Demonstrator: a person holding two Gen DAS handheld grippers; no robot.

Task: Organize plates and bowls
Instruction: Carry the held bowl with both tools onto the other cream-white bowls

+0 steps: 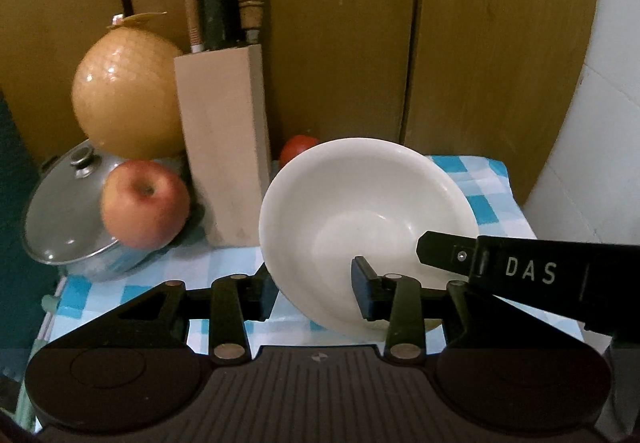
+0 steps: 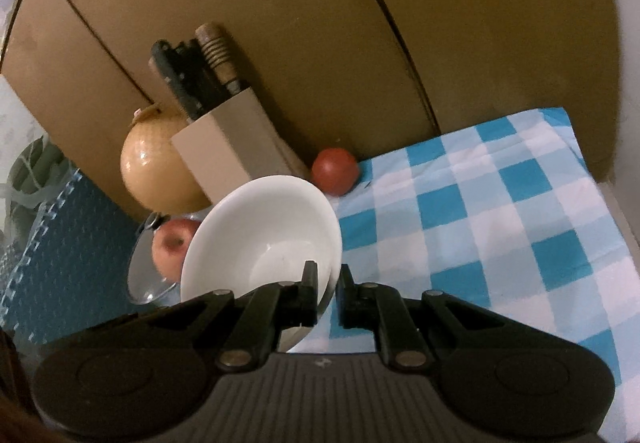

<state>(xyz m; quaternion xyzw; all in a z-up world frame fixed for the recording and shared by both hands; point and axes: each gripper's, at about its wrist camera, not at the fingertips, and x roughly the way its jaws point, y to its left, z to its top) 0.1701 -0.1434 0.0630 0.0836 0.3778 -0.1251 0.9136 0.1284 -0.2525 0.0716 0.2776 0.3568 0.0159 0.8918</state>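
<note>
A white bowl (image 1: 368, 211) is tilted above the blue-checked tablecloth (image 1: 484, 199). My left gripper (image 1: 316, 291) straddles its near rim, one finger under the left outside and one finger (image 1: 366, 293) inside; the jaws stand wide, and I cannot tell if they press. My right gripper (image 2: 325, 291) is shut on the bowl (image 2: 260, 239) at its right rim, one finger inside and one outside. The right gripper's finger (image 1: 448, 251) reaches into the bowl from the right in the left wrist view.
A knife block (image 1: 224, 147) with handles stands behind the bowl. A round yellow pomelo (image 1: 124, 95), an apple (image 1: 144, 203) and a lidded pot (image 1: 68, 215) sit to the left. A tomato (image 2: 334, 171) lies by the brown wall. Bare cloth (image 2: 500, 227) extends right.
</note>
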